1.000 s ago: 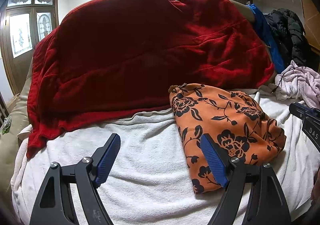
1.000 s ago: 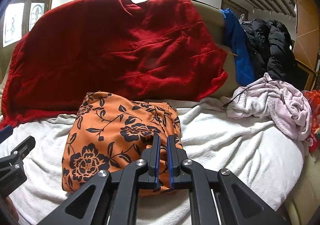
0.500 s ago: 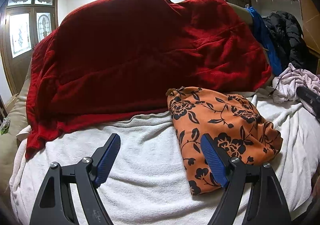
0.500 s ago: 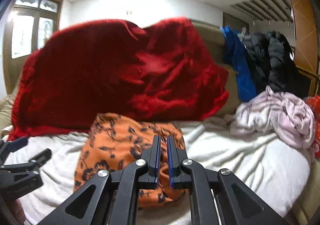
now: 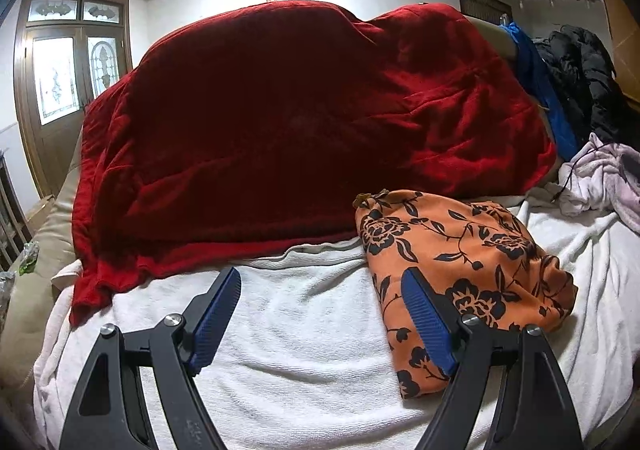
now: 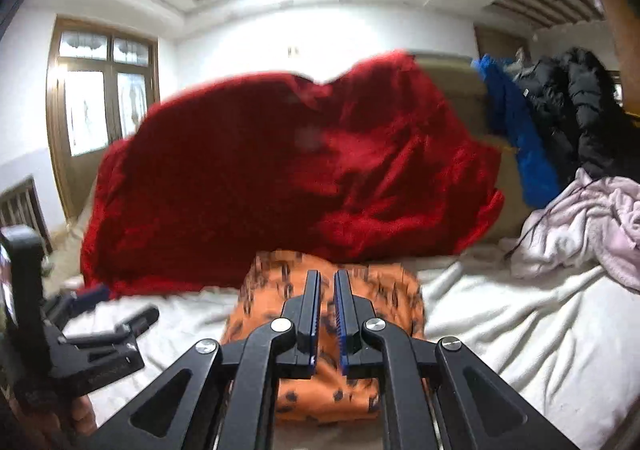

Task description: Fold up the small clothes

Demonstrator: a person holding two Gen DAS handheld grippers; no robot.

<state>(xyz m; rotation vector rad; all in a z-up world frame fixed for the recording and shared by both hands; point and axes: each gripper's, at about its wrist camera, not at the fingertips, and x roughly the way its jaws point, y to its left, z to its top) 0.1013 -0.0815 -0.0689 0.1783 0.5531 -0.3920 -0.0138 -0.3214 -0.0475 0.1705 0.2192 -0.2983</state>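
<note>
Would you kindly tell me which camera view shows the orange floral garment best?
The left wrist view: the orange floral garment lies sharp and almost whole on the white towel. The right wrist view shows it motion-blurred, partly hidden behind that gripper's closed jaws.

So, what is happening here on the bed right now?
A person holding two grippers is folding small clothes. The orange floral garment lies folded on the white towel, and neither gripper holds it. The left gripper is open beside it; the right gripper is shut and empty. A pinkish garment lies crumpled to the right.
</note>
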